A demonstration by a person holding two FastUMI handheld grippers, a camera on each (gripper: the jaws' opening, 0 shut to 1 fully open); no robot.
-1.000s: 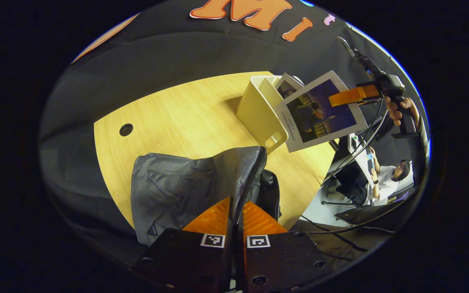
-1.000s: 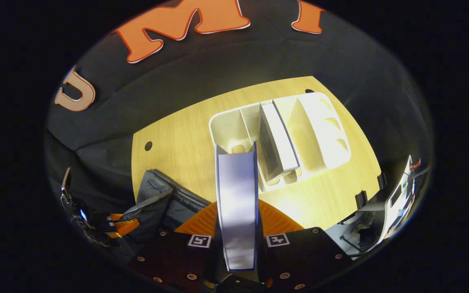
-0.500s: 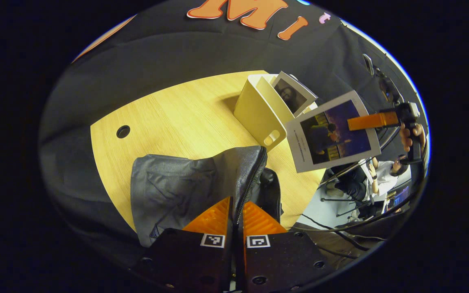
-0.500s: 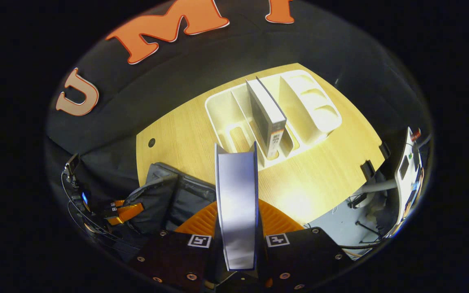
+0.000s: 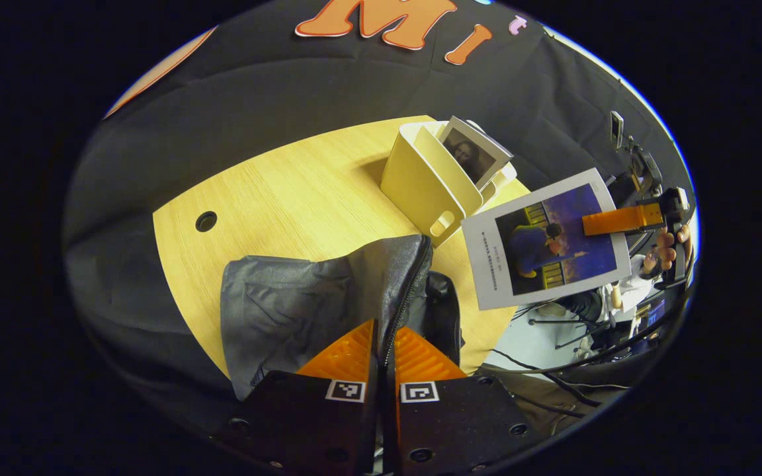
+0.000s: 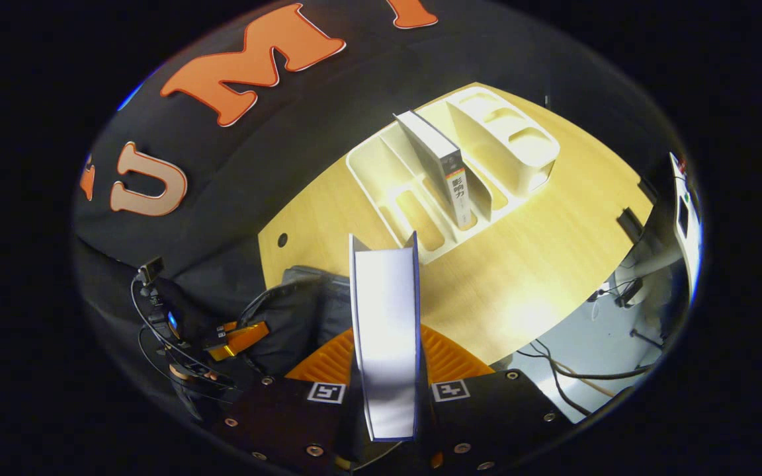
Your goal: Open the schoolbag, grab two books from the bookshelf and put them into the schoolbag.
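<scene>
The grey schoolbag (image 5: 301,304) lies on the wooden table's near side, and my left gripper (image 5: 384,340) is shut on its zipper edge, holding that flap upright. My right gripper (image 6: 386,344) is shut on a book (image 6: 384,330), seen edge-on with its pages toward the camera. In the left gripper view this book (image 5: 546,246) hangs in the air right of the cream bookshelf (image 5: 424,182), its blue picture cover facing the camera, with the right gripper (image 5: 619,219) clamped on it. A second book (image 6: 444,175) stands upright in the bookshelf (image 6: 487,142). The schoolbag (image 6: 295,317) sits low left in the right gripper view.
The wooden table (image 5: 288,192) has a round cable hole (image 5: 206,221) at its left. Its right edge drops to a floor with cables (image 6: 579,370). A seated person (image 5: 626,291) and equipment stand beyond the table's right side.
My right gripper has carried the book out of the bookshelf, back and lower, toward the table's near right edge. The left gripper keeps its hold on the bag's zipper edge.
</scene>
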